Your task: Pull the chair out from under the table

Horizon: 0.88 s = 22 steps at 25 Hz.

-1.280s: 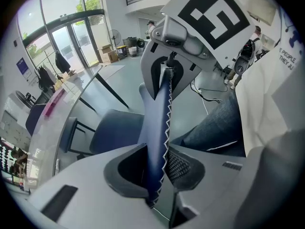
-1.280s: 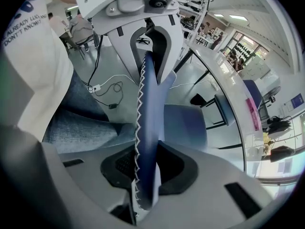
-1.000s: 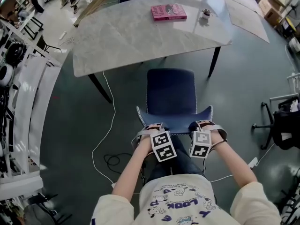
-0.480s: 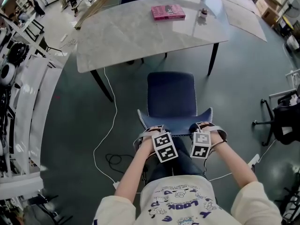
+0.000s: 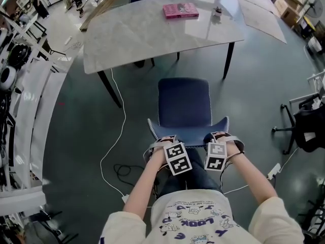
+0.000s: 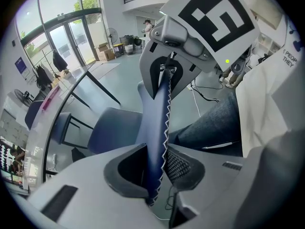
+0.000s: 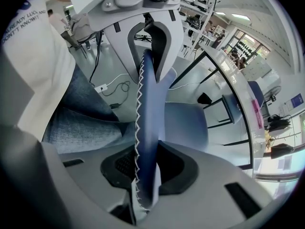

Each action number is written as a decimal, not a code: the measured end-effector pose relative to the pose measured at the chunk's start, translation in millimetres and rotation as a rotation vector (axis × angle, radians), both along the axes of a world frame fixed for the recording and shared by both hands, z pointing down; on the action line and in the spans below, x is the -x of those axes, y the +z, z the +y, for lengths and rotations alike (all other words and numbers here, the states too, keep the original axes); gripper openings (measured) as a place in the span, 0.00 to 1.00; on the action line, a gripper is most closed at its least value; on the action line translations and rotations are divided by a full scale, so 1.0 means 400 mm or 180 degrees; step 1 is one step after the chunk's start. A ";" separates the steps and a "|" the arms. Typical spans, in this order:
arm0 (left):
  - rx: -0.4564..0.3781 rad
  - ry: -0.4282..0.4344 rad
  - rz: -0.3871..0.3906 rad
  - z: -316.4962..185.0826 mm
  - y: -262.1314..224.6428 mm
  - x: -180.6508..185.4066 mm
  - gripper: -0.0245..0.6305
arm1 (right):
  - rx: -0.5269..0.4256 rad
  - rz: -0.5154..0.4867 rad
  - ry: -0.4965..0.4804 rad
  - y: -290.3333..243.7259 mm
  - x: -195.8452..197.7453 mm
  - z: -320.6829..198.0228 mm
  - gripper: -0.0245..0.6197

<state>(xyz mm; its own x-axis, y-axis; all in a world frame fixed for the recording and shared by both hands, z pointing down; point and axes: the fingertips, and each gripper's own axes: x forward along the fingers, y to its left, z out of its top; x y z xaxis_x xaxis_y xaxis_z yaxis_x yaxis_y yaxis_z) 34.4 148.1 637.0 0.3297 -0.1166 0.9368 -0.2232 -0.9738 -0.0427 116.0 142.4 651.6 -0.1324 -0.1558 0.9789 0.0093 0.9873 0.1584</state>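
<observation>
Head view: a dark blue chair (image 5: 184,103) stands on the grey floor (image 5: 259,85), wholly clear of the near edge of the marbled surface (image 5: 152,34). Its seat faces the surface and its backrest (image 5: 189,130) is toward the person. The left tongs (image 5: 163,140) and the right tongs (image 5: 217,136) sit on the backrest's top edge, one near each corner, both pointing steeply down.

Left gripper view: the left tongs (image 6: 156,171) are clenched on the backrest's white-stitched edge, a pad on each face.

Right gripper view: the right tongs (image 7: 143,175) grasp the same edge in the same way.

A flat pink item (image 5: 180,10) and a small dark object (image 5: 217,13) lie on the far part of the surface. A white cable (image 5: 118,126) trails over the floor to the chair's left.
</observation>
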 end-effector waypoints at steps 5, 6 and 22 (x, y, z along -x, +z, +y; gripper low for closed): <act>0.0025 0.0015 -0.0001 0.043 -0.003 0.002 0.20 | 0.0005 0.0013 0.0002 -0.002 0.001 0.042 0.17; 0.0031 0.0019 -0.0005 0.050 -0.004 0.000 0.20 | 0.0003 0.0015 0.0007 -0.002 -0.001 0.049 0.17; 0.0026 -0.0037 0.0001 0.086 0.003 -0.006 0.21 | 0.0008 -0.0022 0.0042 0.006 -0.009 0.085 0.19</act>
